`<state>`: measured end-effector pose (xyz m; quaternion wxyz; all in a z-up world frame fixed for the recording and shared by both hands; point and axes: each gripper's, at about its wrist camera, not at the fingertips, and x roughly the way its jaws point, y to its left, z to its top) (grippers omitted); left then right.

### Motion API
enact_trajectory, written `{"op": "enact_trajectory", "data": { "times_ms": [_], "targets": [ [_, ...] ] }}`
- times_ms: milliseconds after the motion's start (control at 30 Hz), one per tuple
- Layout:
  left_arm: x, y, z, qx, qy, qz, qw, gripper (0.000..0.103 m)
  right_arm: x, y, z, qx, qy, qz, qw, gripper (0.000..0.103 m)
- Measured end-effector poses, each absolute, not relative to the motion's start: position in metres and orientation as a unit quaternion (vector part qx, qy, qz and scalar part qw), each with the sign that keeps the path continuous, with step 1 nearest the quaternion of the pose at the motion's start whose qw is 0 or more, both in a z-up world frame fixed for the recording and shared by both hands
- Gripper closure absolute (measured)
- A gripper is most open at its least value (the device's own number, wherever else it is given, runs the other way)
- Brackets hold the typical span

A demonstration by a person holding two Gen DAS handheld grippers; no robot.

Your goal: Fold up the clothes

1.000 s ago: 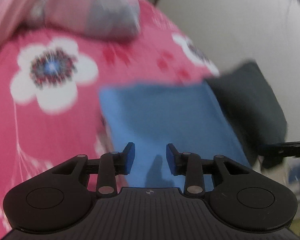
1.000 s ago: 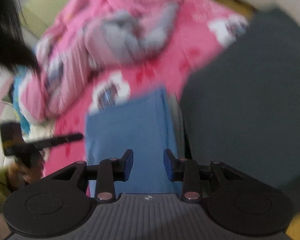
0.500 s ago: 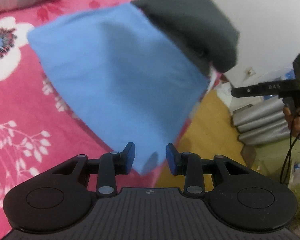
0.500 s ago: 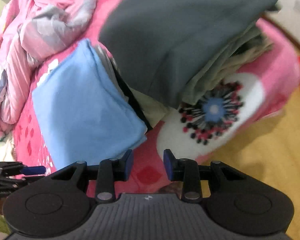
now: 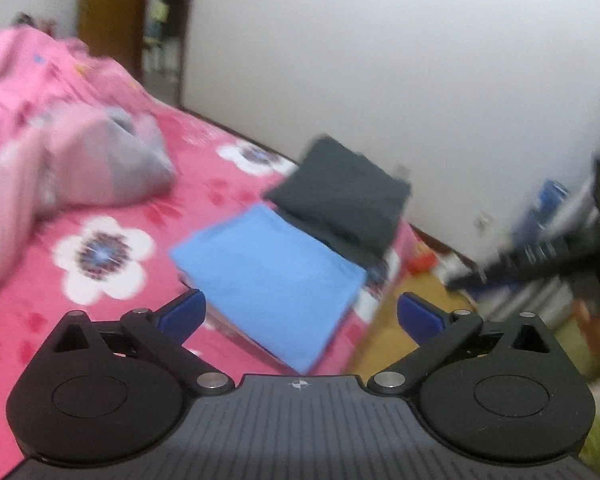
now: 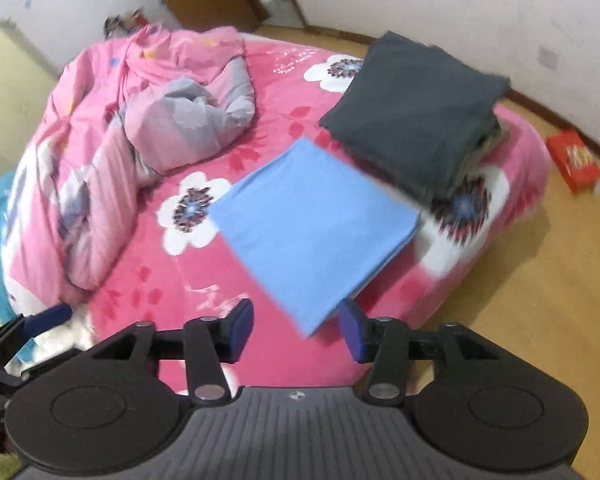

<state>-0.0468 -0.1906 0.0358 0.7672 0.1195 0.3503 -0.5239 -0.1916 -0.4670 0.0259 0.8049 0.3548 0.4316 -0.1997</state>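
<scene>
A folded blue cloth [image 5: 268,276] [image 6: 312,232] lies flat on the pink flowered bed [image 6: 220,280], near its foot edge. Just beyond it sits a stack of folded dark grey clothes [image 5: 340,196] [image 6: 416,112]. My left gripper [image 5: 300,314] hangs above and short of the blue cloth with its jaws opening wide and nothing between them. My right gripper [image 6: 296,322] is also raised over the bed's edge, its jaws opening and empty. The cloth's near corner only lines up behind the fingers. Each gripper shows blurred at the edge of the other's view.
A crumpled pink and grey quilt [image 6: 140,128] [image 5: 80,160] fills the far left of the bed. A red box [image 6: 572,160] lies on the wooden floor [image 6: 520,280] by the white wall. An open doorway [image 5: 160,32] is at the back.
Both grippers have lifted up and back from the blue cloth, so the whole bed now shows. Both pairs of jaws have spread wider, the left far more.
</scene>
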Motion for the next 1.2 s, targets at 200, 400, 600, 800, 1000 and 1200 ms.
{"op": "enact_trajectory", "data": {
  "times_ms": [200,400,600,800,1000,1200],
  "targets": [
    [-0.053,-0.173,0.08,0.133,0.299,-0.445,0.834,0.0,-0.189,-0.413,0.05,0.329,0.466,-0.228,0.789,0.027],
    [-0.037,-0.163,0.107,0.113,0.309,-0.381,0.864,0.0,-0.164,-0.384,0.099,0.22,0.437,-0.238,0.839,0.001],
    [-0.017,-0.158,0.112,0.104,0.351,-0.327,0.871,0.0,-0.139,-0.365,0.122,0.151,0.453,-0.244,0.844,0.0],
    [-0.014,-0.149,0.109,0.1,0.387,-0.304,0.865,0.0,-0.13,-0.355,0.12,0.155,0.477,-0.252,0.828,0.0],
    [-0.018,-0.145,0.106,0.108,0.402,-0.282,0.864,0.0,-0.131,-0.362,0.114,0.169,0.482,-0.267,0.817,0.0],
    [-0.025,-0.142,0.104,0.116,0.407,-0.267,0.866,0.0,-0.14,-0.361,0.11,0.177,0.478,-0.276,0.815,0.0]
  ]
}}
